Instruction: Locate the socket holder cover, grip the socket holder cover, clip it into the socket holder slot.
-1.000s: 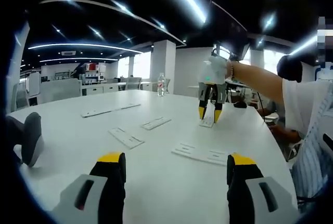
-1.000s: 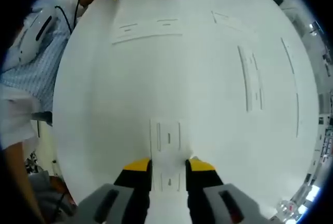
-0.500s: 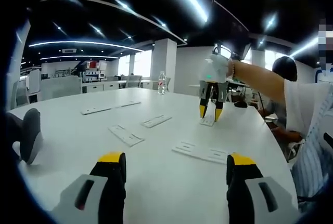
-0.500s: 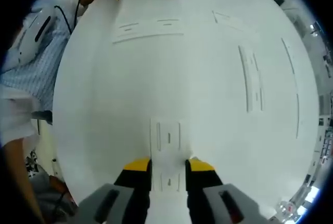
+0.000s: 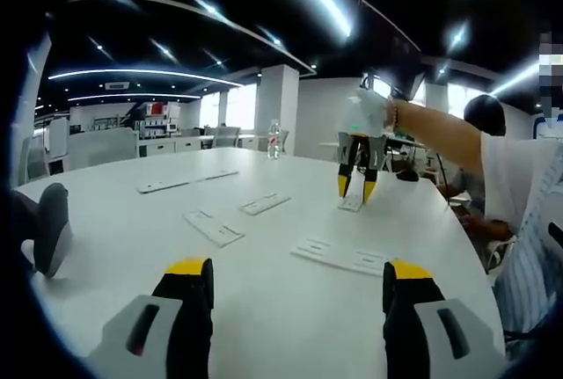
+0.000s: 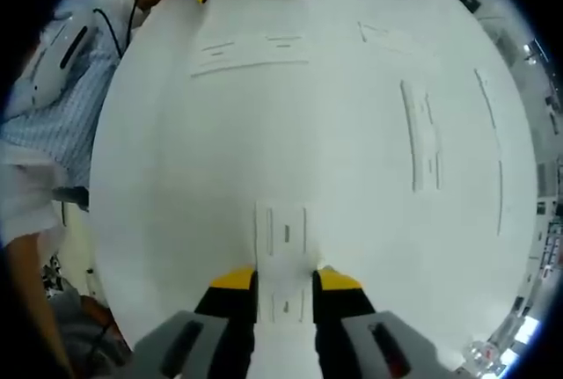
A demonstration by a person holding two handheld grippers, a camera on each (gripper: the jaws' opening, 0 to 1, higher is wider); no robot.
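White socket holder cover (image 6: 284,260) sits near the table (image 6: 352,177) edge, clamped between the right gripper (image 6: 283,280) jaws. Left gripper (image 5: 295,278) hovers wide, holding nothing.

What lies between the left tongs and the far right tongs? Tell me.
In the left gripper view, a flat white strip lies on the white table between the left tongs and the right tongs; the rest is bare tabletop.

On the table (image 5: 264,309), a socket holder (image 5: 340,258) lies nearest, two more parts (image 5: 212,229) (image 5: 264,204) lie beyond it, and a bottle (image 5: 273,142) stands at the far edge, behind them
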